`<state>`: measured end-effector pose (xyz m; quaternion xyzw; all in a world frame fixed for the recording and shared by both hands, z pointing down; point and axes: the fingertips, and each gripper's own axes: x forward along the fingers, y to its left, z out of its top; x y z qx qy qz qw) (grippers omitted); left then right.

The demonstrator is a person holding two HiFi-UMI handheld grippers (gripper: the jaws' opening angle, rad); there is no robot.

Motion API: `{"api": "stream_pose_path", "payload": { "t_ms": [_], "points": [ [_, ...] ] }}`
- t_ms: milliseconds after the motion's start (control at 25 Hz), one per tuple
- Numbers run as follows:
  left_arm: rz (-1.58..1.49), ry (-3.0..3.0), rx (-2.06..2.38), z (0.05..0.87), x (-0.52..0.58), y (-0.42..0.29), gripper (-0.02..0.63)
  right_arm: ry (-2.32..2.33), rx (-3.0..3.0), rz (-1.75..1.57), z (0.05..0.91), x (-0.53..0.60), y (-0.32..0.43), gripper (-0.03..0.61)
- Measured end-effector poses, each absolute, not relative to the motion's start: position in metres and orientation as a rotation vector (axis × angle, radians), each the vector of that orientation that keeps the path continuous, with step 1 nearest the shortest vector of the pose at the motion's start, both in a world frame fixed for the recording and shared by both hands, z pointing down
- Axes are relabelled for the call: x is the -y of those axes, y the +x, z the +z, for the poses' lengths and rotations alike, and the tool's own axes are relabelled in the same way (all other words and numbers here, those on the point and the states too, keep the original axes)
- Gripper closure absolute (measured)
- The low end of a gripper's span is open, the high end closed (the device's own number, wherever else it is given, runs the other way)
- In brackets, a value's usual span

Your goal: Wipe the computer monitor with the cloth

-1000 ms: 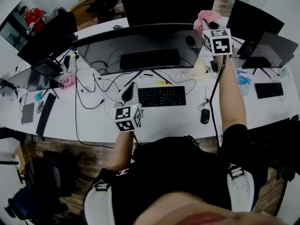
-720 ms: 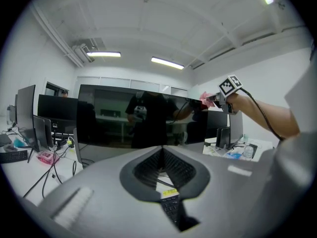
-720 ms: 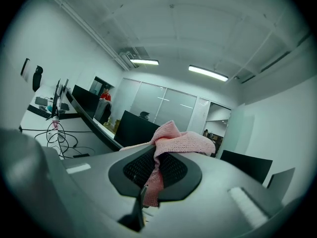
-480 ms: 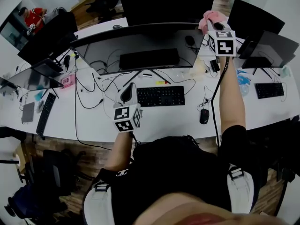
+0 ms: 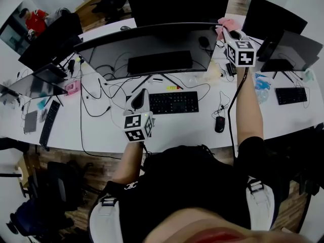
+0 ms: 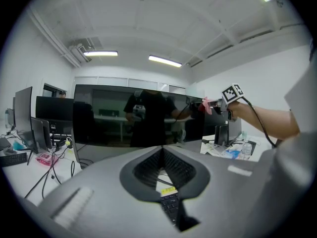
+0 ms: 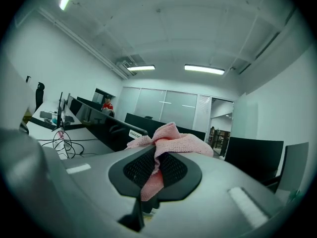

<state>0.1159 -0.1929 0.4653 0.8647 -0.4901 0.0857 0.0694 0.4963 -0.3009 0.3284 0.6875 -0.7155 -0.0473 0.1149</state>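
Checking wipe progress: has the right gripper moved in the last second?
Yes. In the head view the right gripper, shut on the pink cloth, has shifted slightly right and down the picture against the monitor's top right corner.

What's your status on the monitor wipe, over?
Right gripper shut on pink cloth, up at upper right corner of monitor; contact unclear. Left gripper shut, empty, low near keyboard. Nothing seen blocking the screen.

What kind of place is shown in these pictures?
Most likely an open-plan office: one long white desk carries several computer monitors and keyboards, and strip lights run along the ceiling.
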Motion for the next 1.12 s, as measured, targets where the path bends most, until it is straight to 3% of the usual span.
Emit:
{"api": "stream_pose_path", "payload": {
  "t_ms": [1120],
  "points": [
    [0.271,2.562,1.522,0.469,0.196,0.1,0.563,1.864,2.225,-0.093,0.435,0.294,0.486,0.566]
  ]
}}
